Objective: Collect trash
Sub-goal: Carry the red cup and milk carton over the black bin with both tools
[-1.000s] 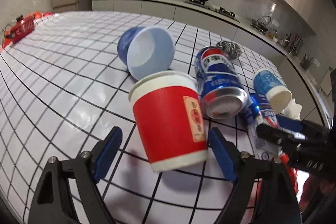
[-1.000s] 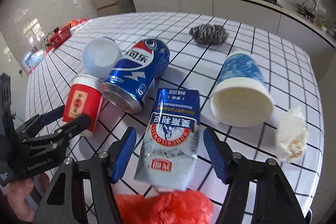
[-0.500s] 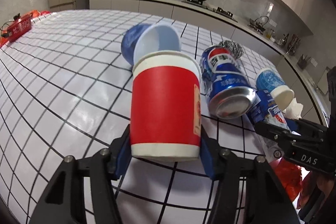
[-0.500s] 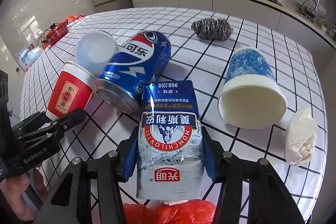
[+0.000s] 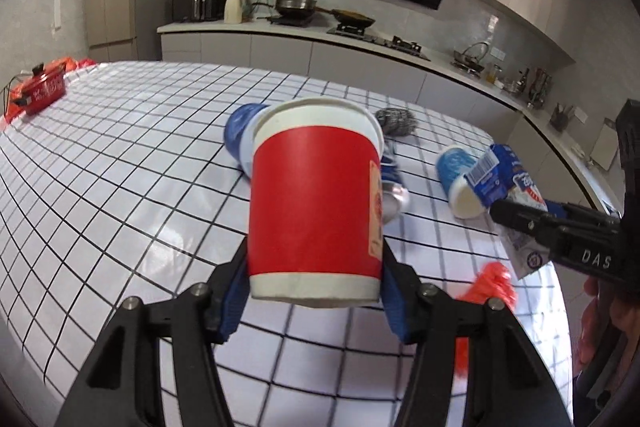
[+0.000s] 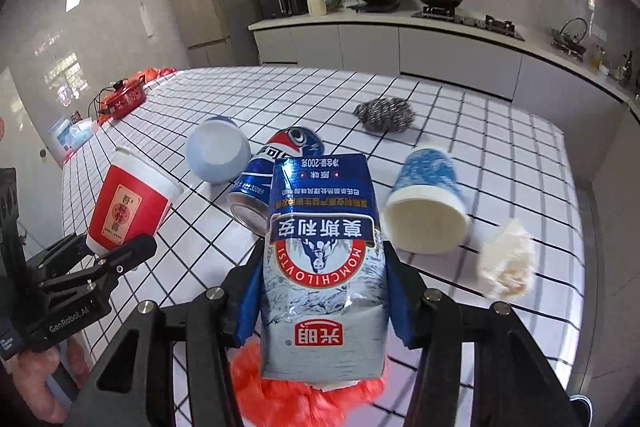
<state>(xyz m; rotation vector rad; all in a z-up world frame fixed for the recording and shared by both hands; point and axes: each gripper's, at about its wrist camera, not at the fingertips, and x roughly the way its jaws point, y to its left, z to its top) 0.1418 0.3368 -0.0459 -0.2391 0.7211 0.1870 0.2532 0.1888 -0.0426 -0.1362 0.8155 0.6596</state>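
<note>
My left gripper is shut on a red paper cup with a white rim, held clear above the tiled table. The right wrist view shows that cup at the left in the left gripper. My right gripper is shut on a blue and silver milk pouch, lifted off the table. That pouch appears at the right of the left wrist view. A crushed blue cola can, two blue paper cups and a crumpled tissue lie on the table.
A steel scourer lies farther back on the white tiled table. A red plastic bag sits at the near table edge under the pouch. A small red pot stands at the far left. Kitchen counters run behind.
Both grippers closed on their objects, the left on the red cup and the right on the milk pouch, then rose off the table with them.
</note>
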